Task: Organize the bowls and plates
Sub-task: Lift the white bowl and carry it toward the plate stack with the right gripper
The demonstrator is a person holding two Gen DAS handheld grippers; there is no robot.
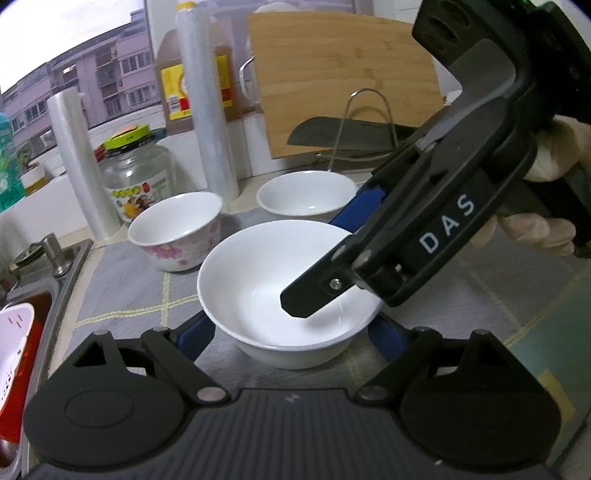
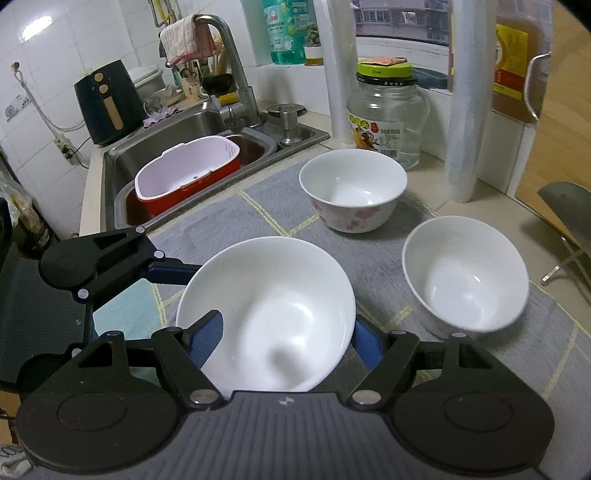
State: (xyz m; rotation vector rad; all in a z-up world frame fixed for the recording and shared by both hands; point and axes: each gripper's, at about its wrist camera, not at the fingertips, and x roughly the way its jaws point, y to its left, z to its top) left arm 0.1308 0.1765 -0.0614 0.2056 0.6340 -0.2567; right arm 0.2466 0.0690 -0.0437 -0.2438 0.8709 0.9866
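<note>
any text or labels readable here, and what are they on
"DAS": white letters on the right gripper body.
Glass jar label: printed, too small to read.
Brown bottle yellow label: blurred.
Green bottle label: blurred.
Nothing else is legible.

We see glossy white ceramic bowls [image 2: 266, 314] on matt grey woven cloth mat [image 2: 229, 218]; brushed steel sink [image 2: 177, 133], bamboo board [image 1: 343, 77], glass jar [image 2: 388, 118].
</note>
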